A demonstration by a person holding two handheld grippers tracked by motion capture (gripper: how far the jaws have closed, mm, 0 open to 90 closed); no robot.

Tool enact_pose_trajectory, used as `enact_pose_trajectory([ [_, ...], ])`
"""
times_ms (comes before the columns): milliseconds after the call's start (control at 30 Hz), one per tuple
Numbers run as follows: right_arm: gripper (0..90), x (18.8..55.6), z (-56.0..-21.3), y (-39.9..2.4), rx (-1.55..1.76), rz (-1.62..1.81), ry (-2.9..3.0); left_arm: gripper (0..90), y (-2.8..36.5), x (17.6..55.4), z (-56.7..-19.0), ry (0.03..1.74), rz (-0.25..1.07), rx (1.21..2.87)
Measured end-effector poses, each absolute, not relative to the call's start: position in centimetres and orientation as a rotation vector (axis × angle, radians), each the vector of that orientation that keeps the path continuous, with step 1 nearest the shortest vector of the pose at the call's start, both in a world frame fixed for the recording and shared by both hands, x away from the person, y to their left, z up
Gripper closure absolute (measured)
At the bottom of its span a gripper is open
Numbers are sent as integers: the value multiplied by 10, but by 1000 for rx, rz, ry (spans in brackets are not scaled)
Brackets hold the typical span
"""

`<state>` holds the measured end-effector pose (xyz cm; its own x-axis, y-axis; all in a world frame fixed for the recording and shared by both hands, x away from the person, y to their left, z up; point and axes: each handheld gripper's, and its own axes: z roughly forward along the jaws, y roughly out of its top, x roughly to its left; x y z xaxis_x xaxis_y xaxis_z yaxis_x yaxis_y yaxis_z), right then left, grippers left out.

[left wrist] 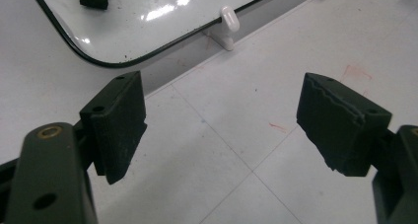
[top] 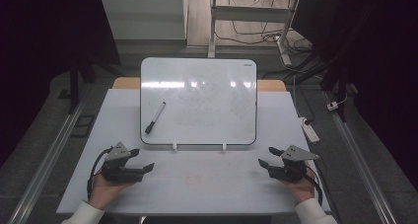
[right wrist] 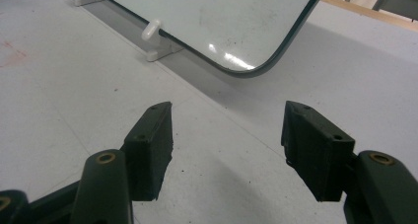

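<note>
A small whiteboard (top: pixel 202 100) leans on two white feet in the middle of the white table (top: pixel 197 184). A black marker (top: pixel 155 118) lies on its left part. In front of the board's lower left corner a hand holds my left gripper (top: pixel 143 160) low over the table; it is open, with bare table between its jaws (left wrist: pixel 222 120). My right gripper (top: pixel 266 157) sits in front of the board's lower right corner, open and holding nothing (right wrist: pixel 226 135). The board's corner (left wrist: pixel 118 41) and a white foot (left wrist: pixel 227 24) lie ahead of the left gripper. Beyond the right gripper rises the board's other corner (right wrist: pixel 236 36).
A white power strip (top: pixel 310 130) with a cable lies on the floor right of the table. Desk legs and cables (top: pixel 256 31) stand behind the table. Faint red marks (left wrist: pixel 355 71) stain the table surface.
</note>
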<state>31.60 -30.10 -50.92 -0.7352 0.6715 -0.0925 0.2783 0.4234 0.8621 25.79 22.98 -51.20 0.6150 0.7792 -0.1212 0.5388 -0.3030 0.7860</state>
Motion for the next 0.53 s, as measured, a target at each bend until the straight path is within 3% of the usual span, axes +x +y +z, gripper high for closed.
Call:
enact_pose_trajectory([
  [533, 366, 315, -508, -299, 788, 1249, 2260, 200, 231, 257, -512, 1050, 359, 1984],
])
